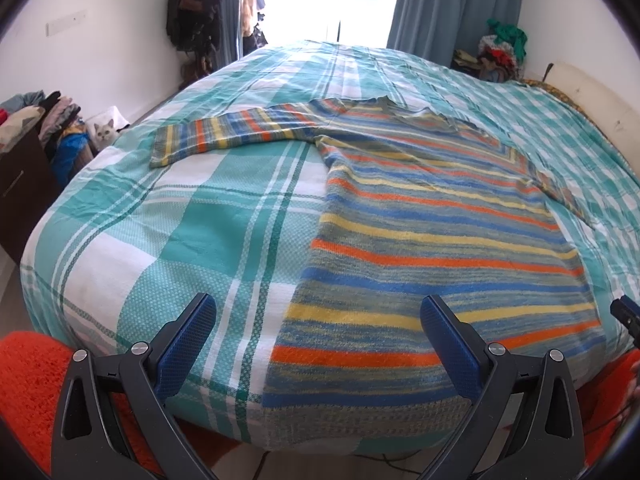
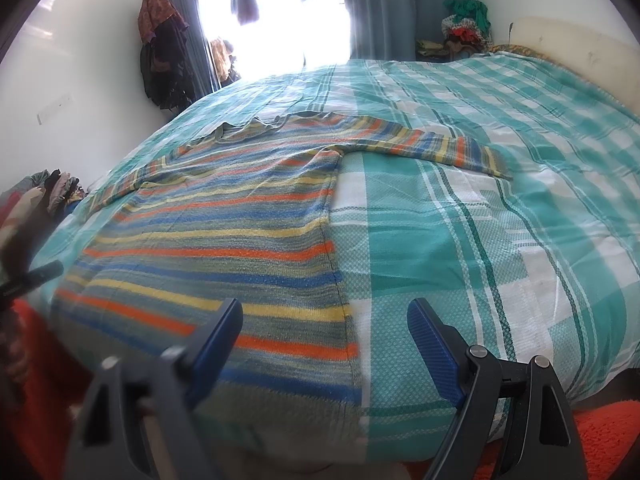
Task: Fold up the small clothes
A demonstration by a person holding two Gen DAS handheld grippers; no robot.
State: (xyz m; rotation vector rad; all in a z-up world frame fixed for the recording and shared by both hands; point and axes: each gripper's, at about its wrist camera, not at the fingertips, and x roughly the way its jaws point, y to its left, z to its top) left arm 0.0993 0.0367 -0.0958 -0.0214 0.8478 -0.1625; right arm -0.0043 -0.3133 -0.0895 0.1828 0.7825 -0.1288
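A: Nearest, the left gripper (image 1: 316, 334) and the right gripper (image 2: 324, 334) both hang with jaws spread wide and nothing between them, one over each bottom corner of the striped sweater (image 1: 432, 240).

B: Probably poised to take the hem. Where does the sweater lie?

A: Flat on the checked bedspread (image 1: 180, 208), hem at the near bed edge, both sleeves spread sideways, collar farthest away.

B: Laid open like that, it looks unfolded, ready for a first fold.

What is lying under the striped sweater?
The striped sweater lies flat on the green checked bedsheet. Whatever is beneath the sheet is covered.
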